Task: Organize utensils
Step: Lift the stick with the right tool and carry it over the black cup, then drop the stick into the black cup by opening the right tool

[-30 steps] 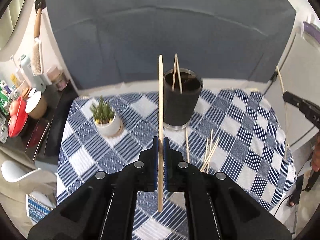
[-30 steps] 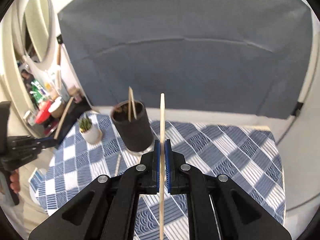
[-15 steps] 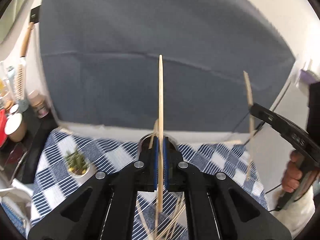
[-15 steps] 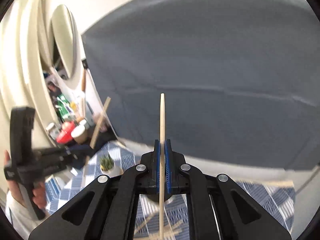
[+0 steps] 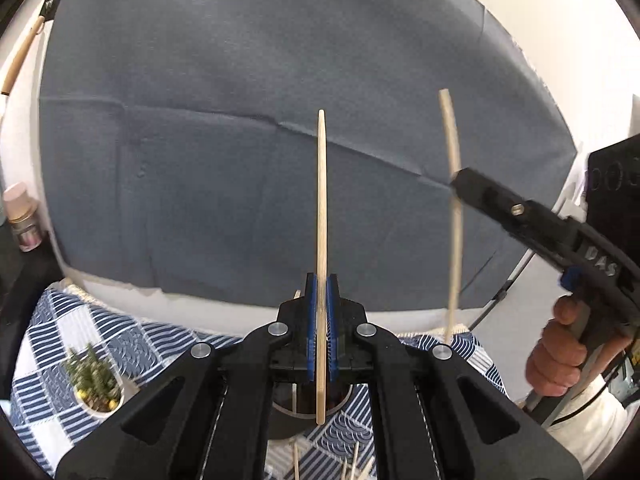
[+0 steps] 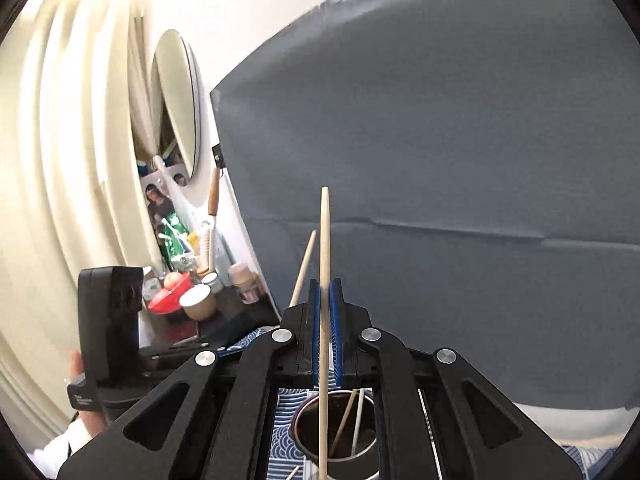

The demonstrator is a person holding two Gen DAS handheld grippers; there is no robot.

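Note:
My left gripper (image 5: 321, 280) is shut on a wooden chopstick (image 5: 321, 200) that stands upright. Its lower end hangs over the dark cup (image 5: 308, 408), which is mostly hidden under the jaws. My right gripper (image 6: 325, 284) is shut on another chopstick (image 6: 324, 240), whose lower end reaches over the open cup (image 6: 304, 420). Two chopsticks (image 6: 356, 416) lean inside that cup. In the left wrist view the right gripper (image 5: 458, 180) comes in from the right with its chopstick (image 5: 454, 216), a hand (image 5: 556, 352) on its grip. The left chopstick (image 6: 304, 268) shows beside the right jaws.
A small potted plant (image 5: 96, 380) stands left of the cup on the blue checked cloth (image 5: 48, 344). Loose chopsticks (image 5: 296, 460) lie in front of the cup. A grey backdrop (image 6: 440, 160) fills the rear. A shelf with jars and a red bowl (image 6: 168, 300) is at left.
Both grippers have moved in over the cup and come closer together, each still holding its chopstick. The views have tilted up, so the cup now sits under the jaws.

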